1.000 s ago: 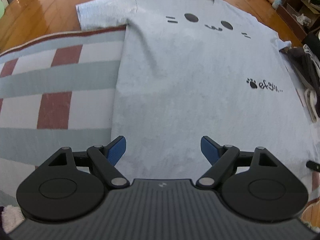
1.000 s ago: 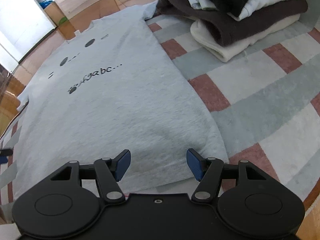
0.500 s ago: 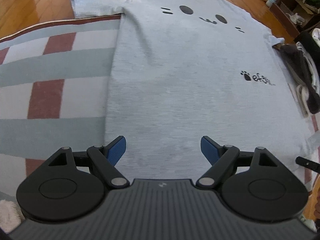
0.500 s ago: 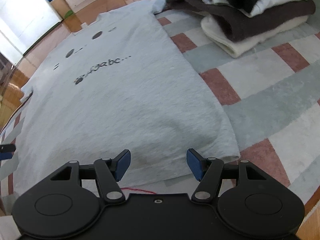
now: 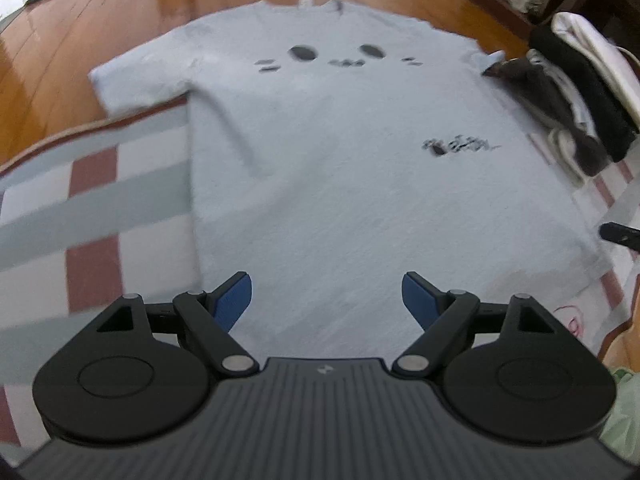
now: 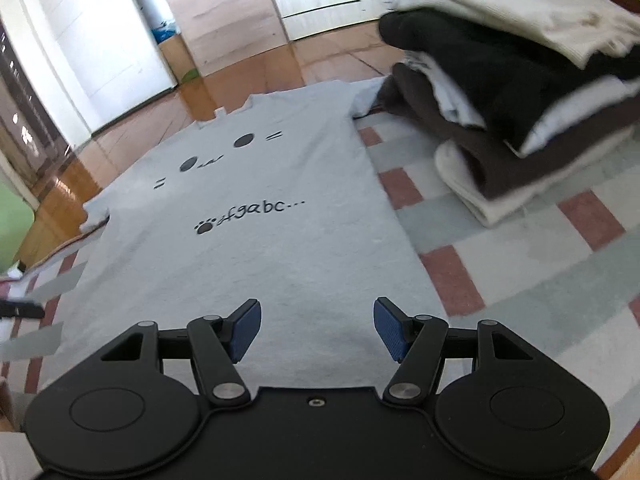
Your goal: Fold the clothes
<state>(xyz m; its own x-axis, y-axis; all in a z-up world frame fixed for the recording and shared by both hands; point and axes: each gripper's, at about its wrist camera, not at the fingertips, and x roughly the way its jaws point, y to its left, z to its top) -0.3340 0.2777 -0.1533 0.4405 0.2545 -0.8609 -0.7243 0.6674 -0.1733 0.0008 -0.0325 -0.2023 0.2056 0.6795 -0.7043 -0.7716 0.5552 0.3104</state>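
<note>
A light grey T-shirt (image 5: pixel 328 168) with a printed cat face and paw lettering lies flat, front up, on a checked rug (image 5: pixel 100 200). Its collar points away from me and its hem is near me. My left gripper (image 5: pixel 327 298) hovers open above the hem's left part, nothing between its blue pads. My right gripper (image 6: pixel 317 330) hangs open above the hem's right part of the same T-shirt (image 6: pixel 256 240), also empty. The tip of the other gripper shows at the edge of each view.
A stack of folded clothes (image 6: pixel 520 112) in cream, black and brown sits on the rug (image 6: pixel 540 280) right of the shirt, and the same stack (image 5: pixel 572 96) shows in the left wrist view. Wooden floor (image 5: pixel 100 48) lies beyond the rug. White doors (image 6: pixel 120 40) stand at the far end.
Both grippers have risen and tilted up, so more of the shirt, the stack and the room shows. Both stay open and empty. The shirt has not moved.
</note>
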